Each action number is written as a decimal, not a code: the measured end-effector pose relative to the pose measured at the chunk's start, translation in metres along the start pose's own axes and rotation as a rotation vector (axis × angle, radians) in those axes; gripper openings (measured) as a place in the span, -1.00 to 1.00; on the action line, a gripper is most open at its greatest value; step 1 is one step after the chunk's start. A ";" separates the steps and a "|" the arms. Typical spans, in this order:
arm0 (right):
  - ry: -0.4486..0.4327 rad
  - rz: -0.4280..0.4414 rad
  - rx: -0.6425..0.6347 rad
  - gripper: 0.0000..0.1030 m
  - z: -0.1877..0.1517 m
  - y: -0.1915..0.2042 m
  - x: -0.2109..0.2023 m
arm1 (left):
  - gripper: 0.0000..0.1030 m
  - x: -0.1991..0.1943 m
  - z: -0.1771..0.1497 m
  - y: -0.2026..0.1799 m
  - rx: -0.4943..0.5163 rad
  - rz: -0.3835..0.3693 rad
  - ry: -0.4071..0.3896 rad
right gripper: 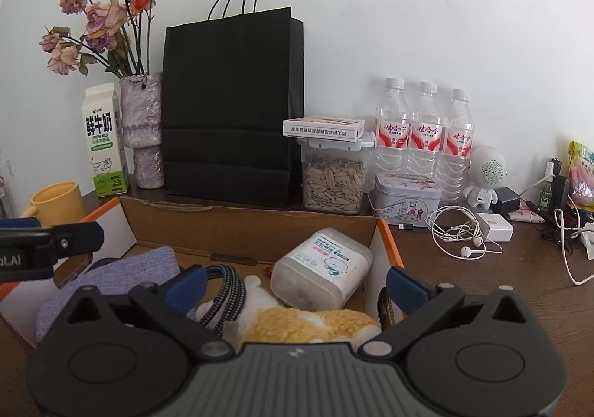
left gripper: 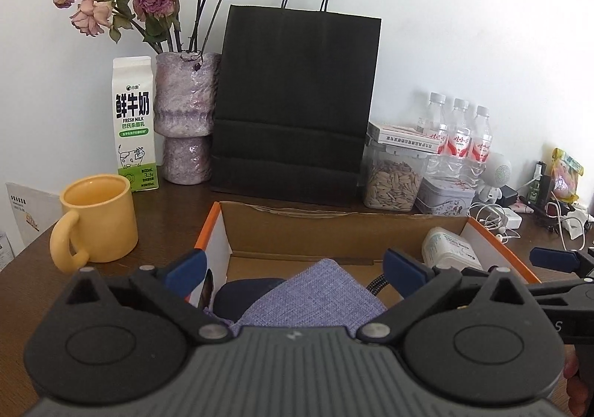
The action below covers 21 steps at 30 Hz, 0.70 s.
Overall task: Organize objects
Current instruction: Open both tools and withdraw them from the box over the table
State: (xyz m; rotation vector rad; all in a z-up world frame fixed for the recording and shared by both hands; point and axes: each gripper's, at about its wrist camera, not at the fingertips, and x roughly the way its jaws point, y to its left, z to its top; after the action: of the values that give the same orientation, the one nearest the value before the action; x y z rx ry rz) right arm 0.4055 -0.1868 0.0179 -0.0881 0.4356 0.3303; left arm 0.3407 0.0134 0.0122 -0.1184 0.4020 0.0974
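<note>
Two grippers hang over the near edge of an open brown cardboard box with orange rim, which stands on the dark wooden table near its front edge. Behind the box, along the wall edge, a tall black paper bag stands. Inside the box lie a folded lilac woven cloth at the left side, a fluffy yellow-and-white plush toy at the near side, a white plastic wipes container toward the right wall, and a braided black-and-white cable between cloth and toy. The left gripper has its jaws spread fully wide above the cloth and grips nothing. The right gripper is likewise spread wide over the plush toy, with nothing held. I judge that the placing step is finished here. The next move probably calls for lifting both tongs clear and choosing another loose thing, perhaps the yellow ceramic mug beside the box's left wall.
</note>
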 end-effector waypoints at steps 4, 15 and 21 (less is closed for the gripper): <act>-0.004 0.003 -0.017 1.00 -0.001 0.003 -0.004 | 1.00 -0.003 -0.001 -0.002 0.007 -0.002 -0.007; -0.044 -0.007 -0.030 1.00 -0.001 0.006 -0.032 | 1.00 -0.029 -0.004 -0.007 0.016 -0.006 -0.021; -0.046 -0.008 -0.041 1.00 -0.007 0.004 -0.054 | 1.00 -0.047 -0.011 -0.010 0.033 -0.006 -0.012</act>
State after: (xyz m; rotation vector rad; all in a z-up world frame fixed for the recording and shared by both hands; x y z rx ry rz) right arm 0.3556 -0.1995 0.0347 -0.1217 0.3827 0.3325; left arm 0.2948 -0.0013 0.0221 -0.0860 0.3906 0.0852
